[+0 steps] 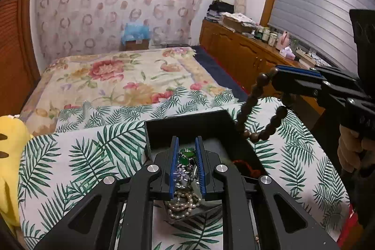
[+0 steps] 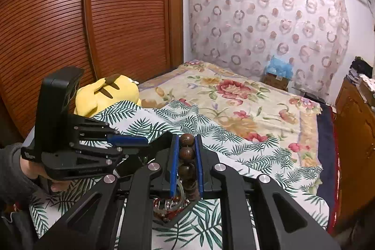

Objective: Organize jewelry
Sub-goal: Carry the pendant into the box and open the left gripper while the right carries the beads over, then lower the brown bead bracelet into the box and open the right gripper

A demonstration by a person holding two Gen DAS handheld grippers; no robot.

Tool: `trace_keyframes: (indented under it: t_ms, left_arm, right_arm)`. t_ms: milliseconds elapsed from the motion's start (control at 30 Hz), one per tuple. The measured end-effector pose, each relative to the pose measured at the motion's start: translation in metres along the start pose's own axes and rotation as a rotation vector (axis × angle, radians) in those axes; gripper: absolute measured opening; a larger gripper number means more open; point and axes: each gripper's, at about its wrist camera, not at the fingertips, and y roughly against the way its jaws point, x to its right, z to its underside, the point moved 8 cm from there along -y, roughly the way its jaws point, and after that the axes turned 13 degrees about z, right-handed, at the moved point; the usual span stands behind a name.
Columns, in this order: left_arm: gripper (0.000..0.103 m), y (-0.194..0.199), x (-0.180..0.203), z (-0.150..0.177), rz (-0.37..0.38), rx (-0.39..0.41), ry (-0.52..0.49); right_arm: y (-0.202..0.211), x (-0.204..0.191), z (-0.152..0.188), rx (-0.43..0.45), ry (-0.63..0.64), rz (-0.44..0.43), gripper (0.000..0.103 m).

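An open black box (image 1: 187,125) sits on the palm-leaf sheet (image 1: 82,156), with pearls (image 1: 185,203) lying in its near corner. My left gripper (image 1: 186,139) hovers over the box, shut on a green-stone piece with a silver chain (image 1: 187,154). Upper right, my right gripper (image 1: 274,73) is shut on a string of dark wooden beads (image 1: 243,114), whose loop hangs over the box's right wall. In the right wrist view the beads (image 2: 186,152) fill the gap in the right gripper (image 2: 187,137). The box corner (image 2: 178,219) shows below it, and the left gripper (image 2: 146,141) reaches in from the left.
A yellow plush toy (image 2: 105,93) lies at the bed's left side by the slatted wooden wardrobe (image 2: 70,15). A floral blanket (image 1: 121,76) covers the far bed. A cluttered wooden cabinet (image 1: 246,55) runs along the right. A hand (image 1: 351,147) holds the right gripper.
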Motion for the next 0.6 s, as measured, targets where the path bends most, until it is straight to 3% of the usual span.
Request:
trace_keyframes:
  t_ms: [300, 467, 533, 600]
  left_arm:
    - [0.014, -0.006, -0.007, 0.005, -0.018, -0.021, 0.01]
    - [0.014, -0.003, -0.005, 0.006, -0.025, -0.021, 0.002]
    - [0.015, -0.002, -0.004, 0.007, -0.035, -0.023, -0.004]
    - [0.025, 0.001, -0.004, 0.007, -0.039, -0.02, -0.006]
  right_arm:
    - [-0.04, -0.014, 0.014, -0.062, 0.007, -0.02, 0.015]
    - [-0.049, -0.011, 0.017, -0.063, -0.006, 0.024, 0.015]
    - [-0.049, -0.011, 0.016, -0.061, -0.018, 0.016, 0.015]
    - [-0.051, -0.012, 0.019, -0.065, -0.017, 0.012, 0.015]
